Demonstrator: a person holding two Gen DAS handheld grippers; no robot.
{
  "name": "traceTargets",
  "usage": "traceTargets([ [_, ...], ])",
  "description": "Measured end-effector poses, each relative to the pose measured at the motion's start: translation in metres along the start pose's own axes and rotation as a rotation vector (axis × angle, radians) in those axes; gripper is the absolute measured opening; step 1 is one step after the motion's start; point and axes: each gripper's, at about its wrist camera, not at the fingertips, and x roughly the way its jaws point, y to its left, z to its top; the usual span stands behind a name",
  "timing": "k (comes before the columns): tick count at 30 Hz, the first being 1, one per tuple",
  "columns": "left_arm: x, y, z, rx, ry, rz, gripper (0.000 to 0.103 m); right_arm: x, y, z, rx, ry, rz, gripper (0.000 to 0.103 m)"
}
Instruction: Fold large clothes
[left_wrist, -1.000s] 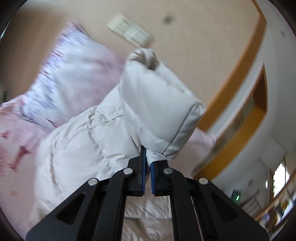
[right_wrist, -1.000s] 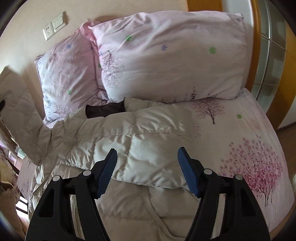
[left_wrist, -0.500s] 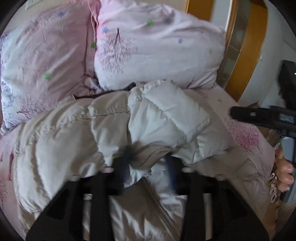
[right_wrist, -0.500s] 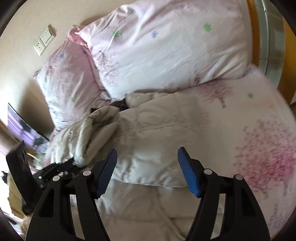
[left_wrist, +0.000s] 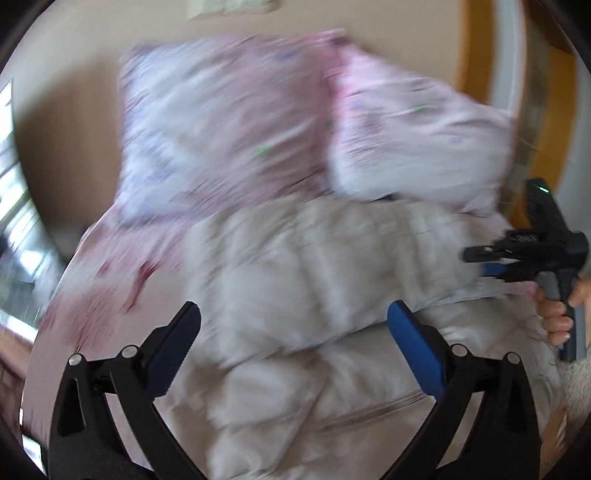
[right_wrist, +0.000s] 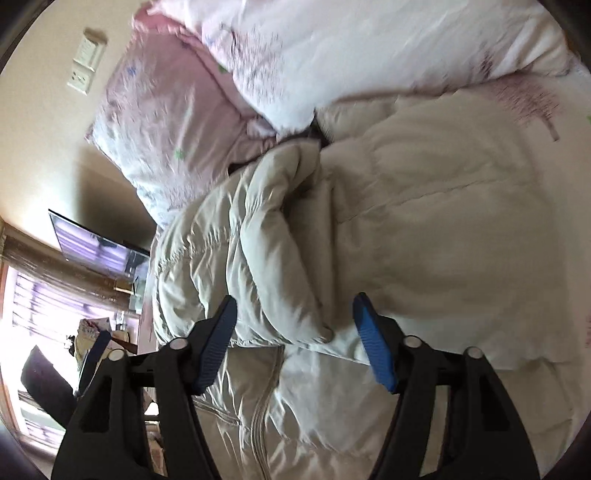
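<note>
A cream quilted down jacket (left_wrist: 317, 288) lies on the bed, its sleeves folded across the body. In the right wrist view the jacket (right_wrist: 424, 240) fills the middle, with one puffy sleeve (right_wrist: 266, 258) bunched at the left. My left gripper (left_wrist: 293, 339) is open and empty just above the jacket's near side. My right gripper (right_wrist: 295, 332) is open and empty over the folded sleeve's cuff. The right gripper also shows in the left wrist view (left_wrist: 524, 254), held by a hand at the jacket's right edge. The left wrist view is motion-blurred.
Two pink floral pillows (left_wrist: 229, 129) (right_wrist: 369, 55) lean against the beige wall at the head of the bed. The pink floral sheet (left_wrist: 110, 295) lies bare left of the jacket. A monitor (right_wrist: 99, 251) and clutter stand beside the bed near a window.
My left gripper let go of the sleeve it held up, opened, and pulled back; the sleeve now lies folded on the jacket. My right gripper tilted and moved closer over the jacket.
</note>
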Motion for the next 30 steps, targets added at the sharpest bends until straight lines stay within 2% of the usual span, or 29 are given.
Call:
traceTargets([
  [2, 0.001, 0.026, -0.008, -0.057, 0.041, 0.046, 0.101, 0.013, 0.003, -0.001, -0.006, 0.018, -0.014, 0.028],
  [4, -0.01, 0.053, -0.025, -0.116, 0.05, 0.046, 0.101, 0.016, 0.005, -0.004, -0.012, 0.0, -0.021, 0.017],
  [5, -0.013, 0.064, -0.031, -0.146, 0.052, 0.043, 0.101, 0.012, 0.005, -0.007, -0.016, -0.026, -0.026, 0.014],
  [8, -0.02, 0.105, -0.05, -0.268, 0.011, -0.028, 0.101, 0.004, -0.005, -0.016, 0.017, -0.075, -0.063, 0.013],
  [11, -0.015, 0.132, -0.063, -0.336, 0.038, 0.02, 0.101, 0.014, -0.017, -0.021, 0.056, -0.051, -0.111, 0.014],
  [14, -0.015, 0.146, -0.078, -0.35, 0.071, 0.058, 0.101, 0.023, -0.012, -0.02, 0.011, -0.021, -0.169, 0.017],
  [15, -0.015, 0.148, -0.081, -0.35, 0.08, 0.064, 0.101, 0.02, -0.008, -0.02, -0.01, -0.02, -0.193, 0.022],
  [16, -0.015, 0.149, -0.084, -0.347, 0.087, 0.069, 0.101, 0.015, -0.004, -0.022, -0.023, -0.029, -0.221, 0.031],
  [18, -0.018, 0.153, -0.09, -0.338, 0.086, 0.07, 0.101, -0.003, 0.006, -0.027, -0.049, -0.088, -0.277, 0.043],
  [19, -0.021, 0.155, -0.093, -0.336, 0.078, 0.071, 0.101, -0.012, 0.012, -0.029, -0.065, -0.131, -0.3, 0.044],
  [20, -0.022, 0.155, -0.095, -0.333, 0.068, 0.072, 0.101, -0.029, 0.021, -0.034, -0.104, -0.22, -0.329, 0.044],
  [22, -0.025, 0.153, -0.098, -0.323, 0.031, 0.063, 0.101, -0.044, 0.033, -0.039, -0.16, -0.302, -0.338, 0.044],
  [23, -0.026, 0.151, -0.098, -0.312, 0.02, 0.055, 0.101, -0.046, 0.04, -0.042, -0.209, -0.311, -0.318, 0.037],
  [26, -0.021, 0.14, -0.096, -0.262, 0.041, 0.057, 0.101, -0.031, 0.049, -0.04, -0.266, -0.232, -0.252, 0.024],
  [28, -0.014, 0.135, -0.096, -0.247, 0.087, 0.05, 0.101, -0.011, 0.048, -0.036, -0.246, -0.134, -0.282, 0.02],
  [30, -0.008, 0.133, -0.097, -0.247, 0.125, 0.03, 0.101, 0.013, 0.029, -0.029, -0.206, -0.051, -0.346, 0.004],
])
